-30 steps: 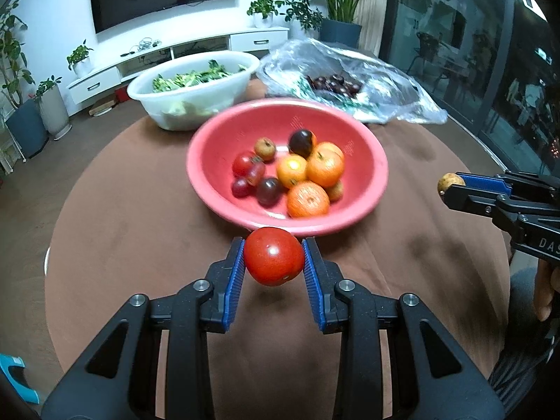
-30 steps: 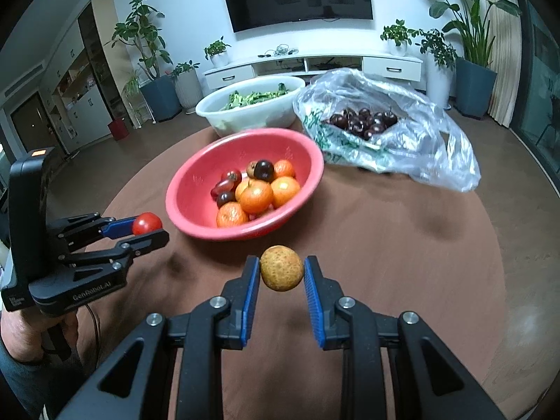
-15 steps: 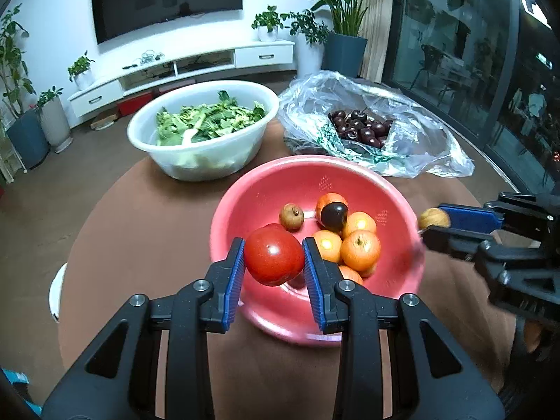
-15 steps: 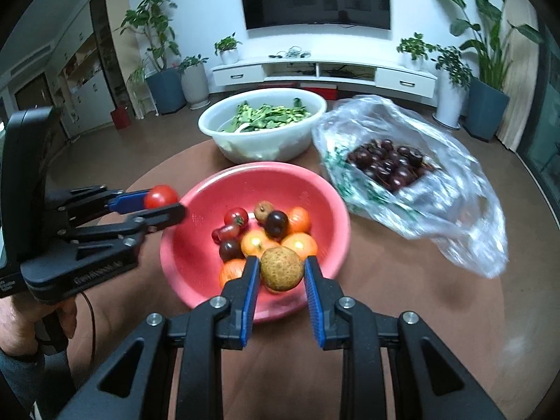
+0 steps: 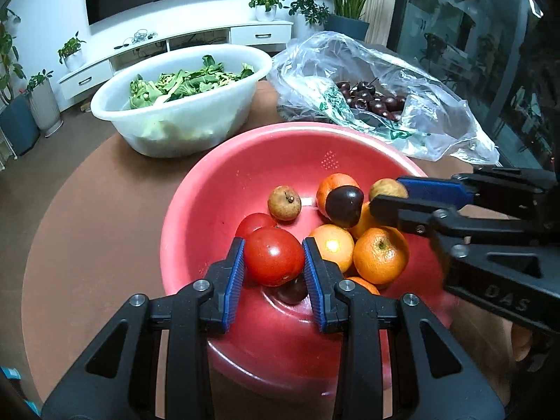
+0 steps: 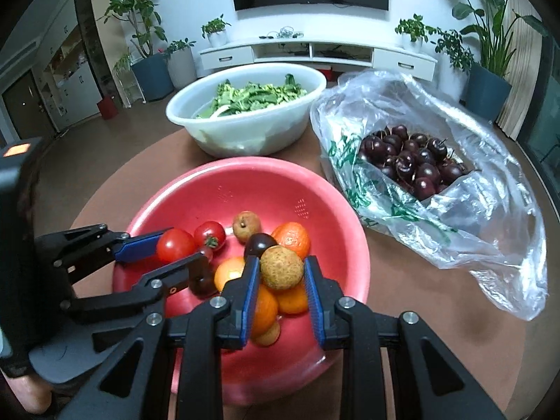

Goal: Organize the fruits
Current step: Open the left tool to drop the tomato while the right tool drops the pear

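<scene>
My left gripper [image 5: 273,257] is shut on a red tomato [image 5: 273,256] and hangs over the near part of the pink bowl [image 5: 224,189]. My right gripper [image 6: 281,269] is shut on a small tan round fruit [image 6: 281,268], also above the pink bowl [image 6: 245,182]. In the bowl lie several oranges [image 5: 380,254], a dark plum [image 5: 344,201], another tomato [image 6: 210,233] and a small brown fruit [image 5: 284,202]. Each gripper shows in the other's view: the right gripper [image 5: 388,192] at right, the left gripper [image 6: 175,246] at left.
A white basin of leafy greens [image 5: 182,98] stands behind the pink bowl. A clear plastic bag of dark cherries [image 6: 409,161] lies at the back right on the round brown table [image 5: 91,210]. A hand [image 6: 24,388] holds the left gripper.
Both grippers moved forward with their fruits, from above the bare table in front of the pink bowl to above the bowl's inside. Both grips are unchanged.
</scene>
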Demonstrator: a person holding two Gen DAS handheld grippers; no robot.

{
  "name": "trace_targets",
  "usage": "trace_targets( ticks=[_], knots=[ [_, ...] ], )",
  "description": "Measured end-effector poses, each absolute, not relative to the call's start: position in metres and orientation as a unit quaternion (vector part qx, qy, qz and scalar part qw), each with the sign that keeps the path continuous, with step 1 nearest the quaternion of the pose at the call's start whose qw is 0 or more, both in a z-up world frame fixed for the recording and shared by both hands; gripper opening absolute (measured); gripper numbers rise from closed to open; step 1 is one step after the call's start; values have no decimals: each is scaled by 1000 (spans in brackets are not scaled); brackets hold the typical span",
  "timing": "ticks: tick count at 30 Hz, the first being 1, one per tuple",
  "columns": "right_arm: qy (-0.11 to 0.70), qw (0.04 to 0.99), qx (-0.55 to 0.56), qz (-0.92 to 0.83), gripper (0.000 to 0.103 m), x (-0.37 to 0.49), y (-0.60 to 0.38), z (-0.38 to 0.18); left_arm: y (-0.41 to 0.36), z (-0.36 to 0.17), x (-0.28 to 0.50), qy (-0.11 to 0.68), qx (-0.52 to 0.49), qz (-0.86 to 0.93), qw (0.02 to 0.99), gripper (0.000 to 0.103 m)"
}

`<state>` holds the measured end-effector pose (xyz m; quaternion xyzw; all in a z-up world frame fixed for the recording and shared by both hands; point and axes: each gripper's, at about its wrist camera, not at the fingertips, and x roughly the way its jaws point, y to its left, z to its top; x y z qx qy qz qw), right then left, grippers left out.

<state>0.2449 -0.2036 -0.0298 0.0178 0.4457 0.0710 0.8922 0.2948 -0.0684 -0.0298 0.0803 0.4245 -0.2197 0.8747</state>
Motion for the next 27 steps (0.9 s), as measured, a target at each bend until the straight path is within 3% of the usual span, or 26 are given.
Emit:
trace_targets(
  ticks=[3, 11, 15, 20, 27],
  knots=[
    [450, 890, 25, 70, 32, 249, -204, -36, -70, -31, 297, 424, 79, -216, 876, 33],
    [444, 894, 29, 62, 42, 244, -210, -34, -66, -24, 294, 407, 72, -200, 888, 51],
    [432, 898, 51, 64, 50, 234, -219, -25, -58, -12, 284, 392, 62, -192, 898, 66],
    [406, 911, 56, 55, 62, 208, -225, -6, -43, 9, 259, 363, 49, -178, 914, 102],
    [348, 933, 61, 60, 74, 145, -226, 24, -34, 46, 190, 301, 57, -167, 937, 103]
  ],
)
